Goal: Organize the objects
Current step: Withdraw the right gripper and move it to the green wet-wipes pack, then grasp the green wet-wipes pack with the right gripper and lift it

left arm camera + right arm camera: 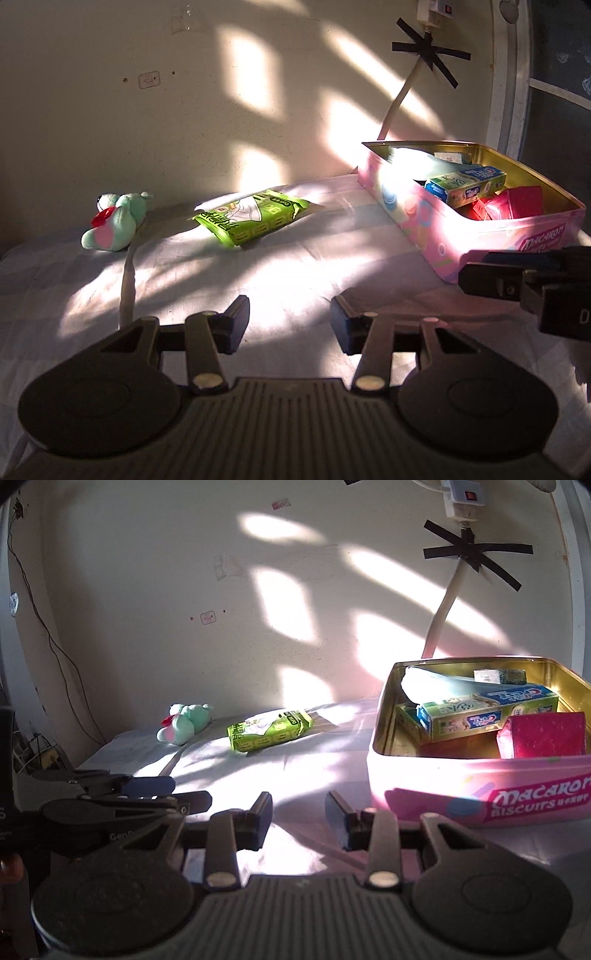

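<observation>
Two items remain loose on the bed (pixel 303 280): a green snack packet (pixel 255 216) mid-sheet and a mint plush toy (pixel 116 221) farther left, near the wall. Pink biscuit tin (pixel 476 786), at right, already holds a toothpaste box (pixel 491 712), a red box (pixel 546 734) and other packets.

Left gripper (pixel 290 325): jaws parted, nothing between them. Right gripper (pixel 299 819): jaws apart with a narrower gap, likewise empty.

Step in hand, judged: fetch the packet. Approach low, span its narrow width, lift it clear of the tin's rim.

Right wrist view alone shows the tin's lettering, its interior and a wall cable (pixel 44 627); the left wrist view alone shows a window frame (pixel 513 74).
</observation>
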Available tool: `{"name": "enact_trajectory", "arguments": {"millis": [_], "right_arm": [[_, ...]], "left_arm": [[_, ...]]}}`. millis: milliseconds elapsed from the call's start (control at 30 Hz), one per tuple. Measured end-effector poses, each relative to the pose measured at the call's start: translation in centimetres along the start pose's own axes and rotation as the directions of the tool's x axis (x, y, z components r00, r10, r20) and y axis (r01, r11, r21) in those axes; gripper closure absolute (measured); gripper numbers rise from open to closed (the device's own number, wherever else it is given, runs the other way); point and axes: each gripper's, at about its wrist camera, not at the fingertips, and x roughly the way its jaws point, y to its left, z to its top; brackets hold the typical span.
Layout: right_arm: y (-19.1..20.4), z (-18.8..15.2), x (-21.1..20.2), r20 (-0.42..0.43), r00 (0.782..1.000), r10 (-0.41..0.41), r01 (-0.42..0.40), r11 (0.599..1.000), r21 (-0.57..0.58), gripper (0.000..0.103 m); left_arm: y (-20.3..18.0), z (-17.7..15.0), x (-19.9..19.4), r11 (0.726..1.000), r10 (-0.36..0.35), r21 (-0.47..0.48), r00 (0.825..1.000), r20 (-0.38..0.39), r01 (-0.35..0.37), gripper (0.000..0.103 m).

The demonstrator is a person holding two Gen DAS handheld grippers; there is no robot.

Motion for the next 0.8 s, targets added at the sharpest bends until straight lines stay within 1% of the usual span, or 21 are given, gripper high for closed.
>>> {"name": "enact_trajectory", "arguments": {"millis": [300,433,533,667,700,800], "right_arm": [[3.8,0.9,4.7,-0.076,0.997,0.034,-0.039,0.997,-0.071,0.068],[4.6,1.6,7.2,-0.106,0.994,0.04,-0.049,0.995,-0.084,0.068],[4.7,2.5,9.0,-0.111,0.993,0.038,-0.048,0.995,-0.089,0.067],[4.0,5.1,12.4,-0.097,0.995,0.021,-0.025,0.999,-0.045,0.063],[3.6,5.9,13.4,-0.092,0.996,0.013,-0.016,0.999,-0.027,0.061],[2.4,8.1,16.7,-0.072,0.997,-0.031,0.031,1.0,-0.003,0.056]], "left_arm": [[5.0,-0.9,2.1,0.995,0.062,-0.074,0.998,-0.03,-0.064,0.053],[6.9,-1.2,3.2,0.99,0.097,-0.098,0.994,-0.041,-0.1,0.052],[8.4,-1.5,4.1,0.984,0.123,-0.123,0.992,-0.038,-0.127,0.052],[10.2,-2.4,5.6,0.973,0.126,-0.186,0.991,-0.045,-0.133,0.05],[10.3,-2.5,5.6,0.974,0.132,-0.183,0.991,-0.034,-0.136,0.05],[10.4,-2.4,5.6,0.975,0.118,-0.186,0.993,-0.026,-0.121,0.048]]}}
